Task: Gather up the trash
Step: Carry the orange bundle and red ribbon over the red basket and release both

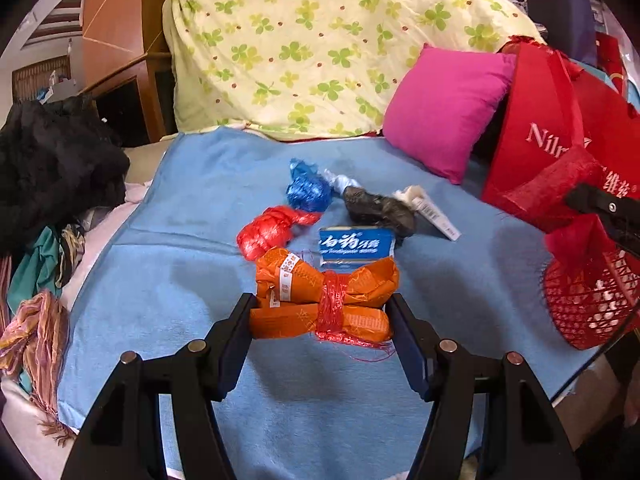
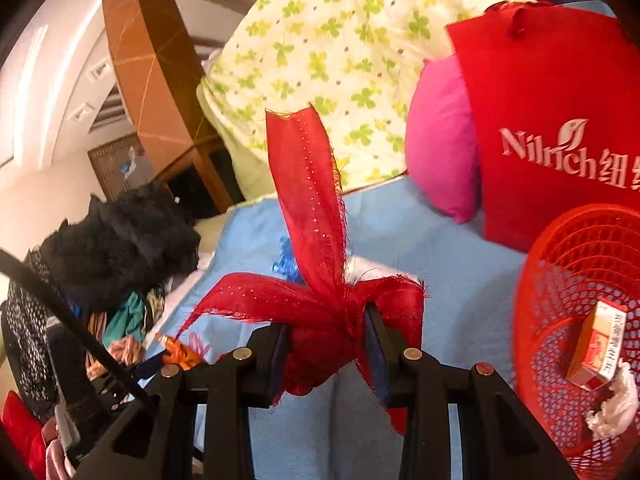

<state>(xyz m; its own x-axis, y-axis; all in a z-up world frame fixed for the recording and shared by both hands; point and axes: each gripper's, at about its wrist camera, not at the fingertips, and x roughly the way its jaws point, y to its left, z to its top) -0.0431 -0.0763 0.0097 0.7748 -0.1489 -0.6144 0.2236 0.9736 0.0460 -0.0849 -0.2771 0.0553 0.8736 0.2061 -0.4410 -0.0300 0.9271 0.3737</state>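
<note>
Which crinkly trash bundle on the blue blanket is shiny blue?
The blue foil wad, farthest back; the red wad beside it is red, and the orange bundle sits in the left gripper.

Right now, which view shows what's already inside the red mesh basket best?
The right wrist view: the red mesh basket faces the camera, showing a red and white box and crumpled white paper inside. The left wrist view catches only the basket's outside at its right edge, contents unreadable.

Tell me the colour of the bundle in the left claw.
Orange bundle, tied with red string; the left wrist view shows it best.
</note>
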